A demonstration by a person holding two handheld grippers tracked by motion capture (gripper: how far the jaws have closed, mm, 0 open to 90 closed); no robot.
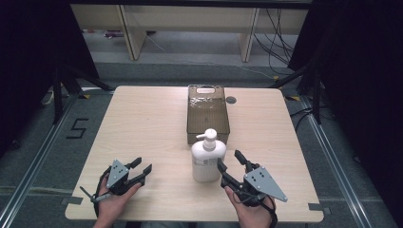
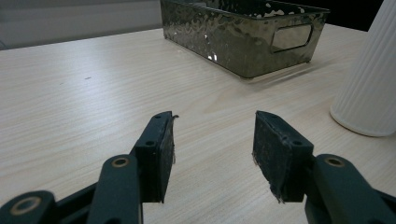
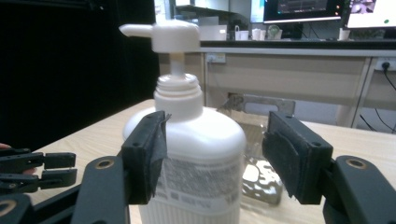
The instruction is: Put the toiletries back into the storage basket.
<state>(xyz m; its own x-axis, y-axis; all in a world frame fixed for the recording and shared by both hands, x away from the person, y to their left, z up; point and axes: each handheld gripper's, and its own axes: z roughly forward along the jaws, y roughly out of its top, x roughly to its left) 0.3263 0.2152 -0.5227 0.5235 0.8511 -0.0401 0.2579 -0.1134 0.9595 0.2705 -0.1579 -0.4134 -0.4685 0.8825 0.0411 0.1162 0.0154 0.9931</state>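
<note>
A white pump bottle [image 1: 207,159] stands upright on the wooden table [image 1: 142,118], just in front of a dark translucent bin [image 1: 207,114]. My right gripper [image 1: 229,159] is open, right beside the bottle's right side. In the right gripper view the bottle [image 3: 196,154] looms just ahead of the open right gripper [image 3: 212,154], partly behind its left pad [image 3: 156,154]. My left gripper [image 1: 142,165] is open and holds nothing, low over the table to the left of the bottle. The left gripper view has its spread jaws [image 2: 215,135] over bare wood, the bottle's ribbed base [image 2: 371,79] at far right.
The bin [image 2: 243,32] looks empty and has a cut-out handle at its near end. A small dark round hole [image 1: 231,99] marks the table beside the bin's far right. Desk legs and cables lie on the floor beyond the table. My left gripper [image 3: 42,168] shows at far left in the right gripper view.
</note>
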